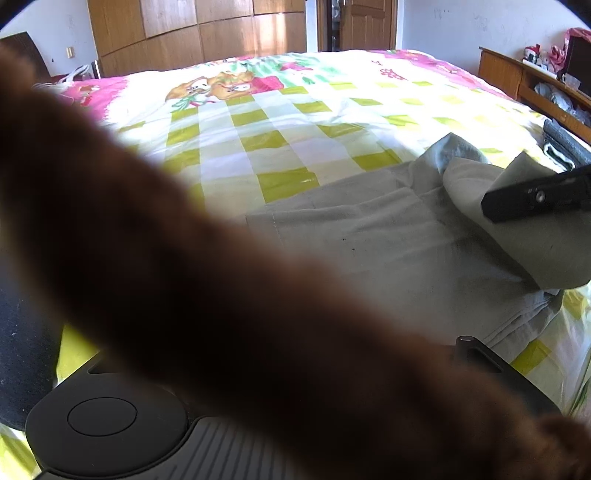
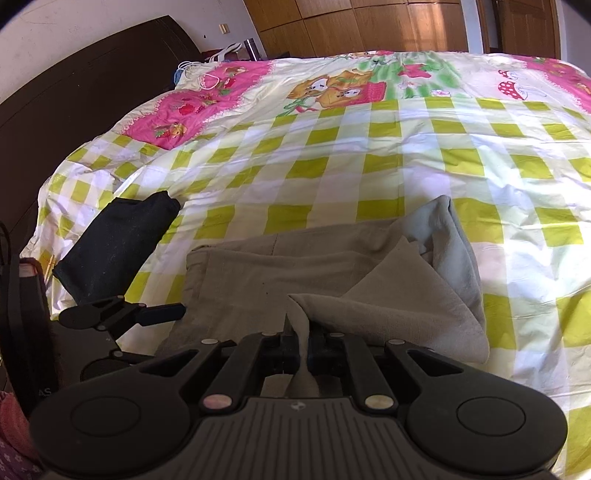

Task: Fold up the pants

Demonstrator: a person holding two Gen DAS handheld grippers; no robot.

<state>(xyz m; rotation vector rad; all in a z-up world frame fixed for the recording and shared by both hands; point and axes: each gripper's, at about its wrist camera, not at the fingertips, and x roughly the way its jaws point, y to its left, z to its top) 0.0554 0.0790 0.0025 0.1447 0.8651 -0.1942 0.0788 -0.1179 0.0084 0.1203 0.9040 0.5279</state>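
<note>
A: The pants (image 2: 280, 266), centre of the right wrist view, are soft matt cloth in pale grey-beige, lightly creased. The bedspread (image 2: 369, 155) under them is thin smooth printed cotton, faintly sheened where sun strikes.

B: And the right gripper (image 2: 303, 354), bottom centre?

A: Matt black plastic, ribbed along its base, with small bright metal pins at the joints; cloth sits pinched in its jaws.

B: Upper frame?

A: The wardrobe (image 2: 388, 26) is glossy varnished wood. The headboard (image 2: 74, 81), upper left, is dark wood-grain. The dark garment (image 2: 118, 243), left, is lint-flecked matt knit.
</note>
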